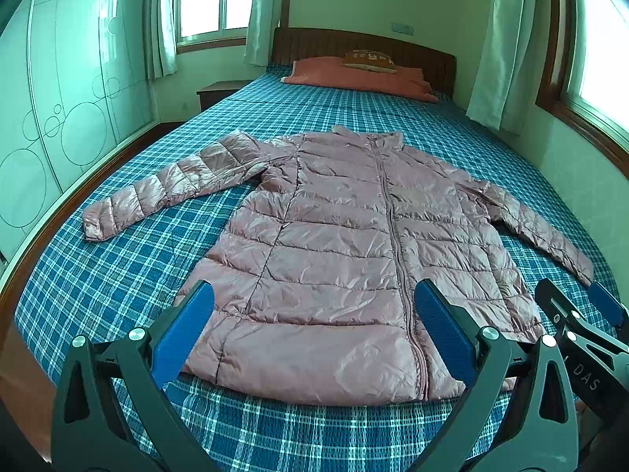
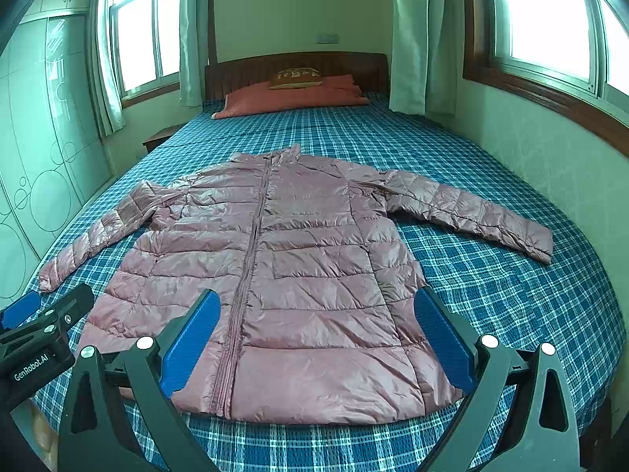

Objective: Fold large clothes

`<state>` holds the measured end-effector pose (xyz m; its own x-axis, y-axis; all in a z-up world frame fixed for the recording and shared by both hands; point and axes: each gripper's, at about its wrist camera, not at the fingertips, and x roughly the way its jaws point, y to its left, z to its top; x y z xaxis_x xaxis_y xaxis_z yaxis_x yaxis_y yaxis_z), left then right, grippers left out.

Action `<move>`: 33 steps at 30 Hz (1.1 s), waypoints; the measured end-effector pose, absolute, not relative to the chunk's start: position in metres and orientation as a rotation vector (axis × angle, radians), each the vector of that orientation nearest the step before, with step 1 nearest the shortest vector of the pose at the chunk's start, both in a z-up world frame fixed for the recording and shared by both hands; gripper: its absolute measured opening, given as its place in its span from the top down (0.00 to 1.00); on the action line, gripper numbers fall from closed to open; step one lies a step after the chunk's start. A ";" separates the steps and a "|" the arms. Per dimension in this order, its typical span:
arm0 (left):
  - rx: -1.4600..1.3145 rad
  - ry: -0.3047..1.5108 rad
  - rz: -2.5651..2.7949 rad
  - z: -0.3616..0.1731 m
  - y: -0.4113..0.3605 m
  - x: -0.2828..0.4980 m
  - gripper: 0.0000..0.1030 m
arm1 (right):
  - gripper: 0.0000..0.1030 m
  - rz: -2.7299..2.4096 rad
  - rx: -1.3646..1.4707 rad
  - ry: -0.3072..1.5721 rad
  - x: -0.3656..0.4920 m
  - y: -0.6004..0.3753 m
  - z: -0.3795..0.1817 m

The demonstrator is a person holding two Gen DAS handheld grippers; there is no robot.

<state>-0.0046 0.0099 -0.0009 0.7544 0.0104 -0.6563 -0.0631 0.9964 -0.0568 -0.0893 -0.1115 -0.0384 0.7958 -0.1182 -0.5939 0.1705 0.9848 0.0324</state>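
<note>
"GenRobot.AI" stands in white on the black body of the left gripper (image 2: 23, 312), left of the right gripper's fingers. "DAS" shows on the right gripper (image 1: 607, 303), right of the left gripper's fingers. The pillow's (image 2: 295, 78) print is unreadable.

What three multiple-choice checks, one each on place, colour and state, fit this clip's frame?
1. Where does the jacket lie?
A. on the bed
B. on the floor
C. on a chair

2. What colour is the pillow at the headboard?
A. white
B. orange-red
C. black

3. How is the jacket's zip?
A. closed up the front
B. fully open
C. torn off

Answers: 1 A, it is spread flat on the checked sheet; 2 B, it shows orange-red in both views; 3 A, the front panels meet along the zip. Both the left tool and the right tool are open, holding nothing.
</note>
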 end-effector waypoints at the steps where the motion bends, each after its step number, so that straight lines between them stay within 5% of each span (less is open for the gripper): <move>1: -0.078 0.715 0.040 -0.001 0.010 -0.004 0.02 | 0.05 -0.156 0.085 0.632 -0.089 -0.112 -0.038; 33: -0.071 0.714 0.041 0.000 0.008 -0.006 0.02 | 0.05 -0.154 0.081 0.628 -0.090 -0.109 -0.038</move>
